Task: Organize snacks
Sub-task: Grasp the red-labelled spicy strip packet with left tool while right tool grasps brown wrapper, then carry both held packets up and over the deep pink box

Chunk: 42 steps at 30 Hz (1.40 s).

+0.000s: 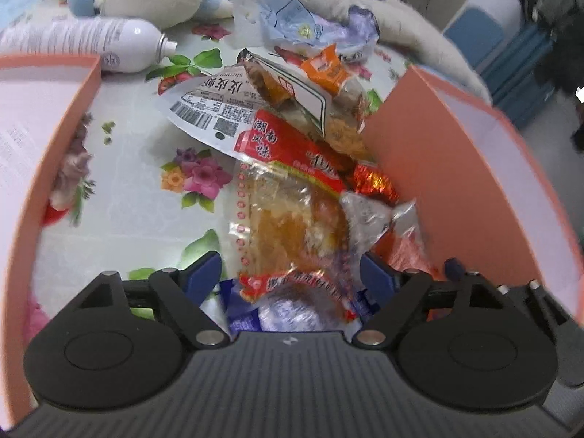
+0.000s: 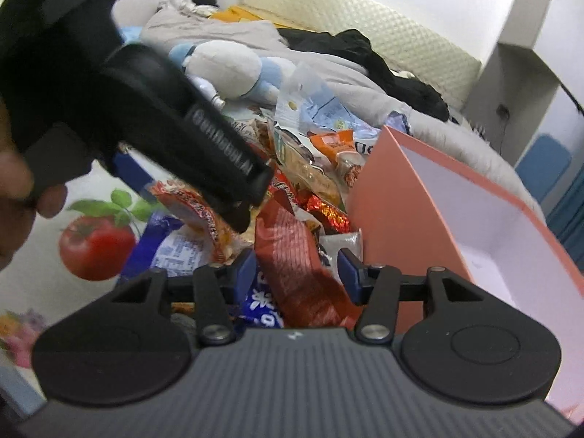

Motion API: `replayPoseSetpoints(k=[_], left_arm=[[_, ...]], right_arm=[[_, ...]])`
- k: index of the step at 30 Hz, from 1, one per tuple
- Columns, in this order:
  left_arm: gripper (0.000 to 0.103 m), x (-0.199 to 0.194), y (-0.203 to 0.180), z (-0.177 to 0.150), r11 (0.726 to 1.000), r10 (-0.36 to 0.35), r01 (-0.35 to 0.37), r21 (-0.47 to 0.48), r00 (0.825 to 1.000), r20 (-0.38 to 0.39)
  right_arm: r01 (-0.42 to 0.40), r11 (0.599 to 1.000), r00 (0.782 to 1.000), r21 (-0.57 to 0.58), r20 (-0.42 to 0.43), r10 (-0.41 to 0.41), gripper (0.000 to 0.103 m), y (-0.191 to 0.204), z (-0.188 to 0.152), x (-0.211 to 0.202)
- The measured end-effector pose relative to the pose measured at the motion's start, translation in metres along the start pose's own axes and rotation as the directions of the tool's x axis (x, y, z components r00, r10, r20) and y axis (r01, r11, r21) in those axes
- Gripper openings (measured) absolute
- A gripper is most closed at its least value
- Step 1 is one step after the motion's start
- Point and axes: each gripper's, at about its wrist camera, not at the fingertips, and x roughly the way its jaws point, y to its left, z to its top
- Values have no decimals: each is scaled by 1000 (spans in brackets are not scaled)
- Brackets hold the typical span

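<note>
Reaching into the snack pile (image 1: pixel 292 168) on the flowered desk (image 1: pixel 138 197) between two pink boxes (image 1: pixel 438 168), the left claw (image 1: pixel 291 266) spreads around a clear packet (image 1: pixel 292 226); the right claw (image 2: pixel 296 266), half-apart, straddles a red packet (image 2: pixel 299 266). Next: clamp, lift, box it.

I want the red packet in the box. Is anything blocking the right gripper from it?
No. The red packet already lies between the right gripper's open fingers, nothing over it. The pink box stands open just beside it.

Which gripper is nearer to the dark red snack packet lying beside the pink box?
Right. The right gripper has the dark red snack packet between its jaws, beside the pink box. The left gripper is farther away, over the clear orange-printed packet.
</note>
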Motion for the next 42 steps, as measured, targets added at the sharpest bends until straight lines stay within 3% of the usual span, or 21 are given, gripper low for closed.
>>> replayPoseSetpoints(k=[5,7,8,14,25,35,42], left_arm=[[77,7,-5,7,999,16,-14,37,999,-34],[66,11,-9,7,997,41,-38,67,998,-42],[60,12,-10,6,997,48,-45,66,998,-40],[48,1,-9,-1,997,63,-64,40,998,15],[45,-49,-6,-13,995,90,-86,-54,992,83],[44,-100,-16,-41,987,151,-142,-77,980,132],[44,-124,-39,-59,982,187,-186,-22,970,157]], right_arm=[[-33,999,999,-22,-18,33,55,0,1,12],[-43,999,998,0,-40,43,55,-3,0,19],[-52,999,998,15,-45,53,56,-4,1,21],[-98,992,993,85,-61,103,53,-15,5,25],[-175,964,983,201,-23,183,43,-28,13,-1],[-230,919,970,321,-3,244,35,-43,13,-31],[-243,903,968,353,23,252,33,-48,17,-48]])
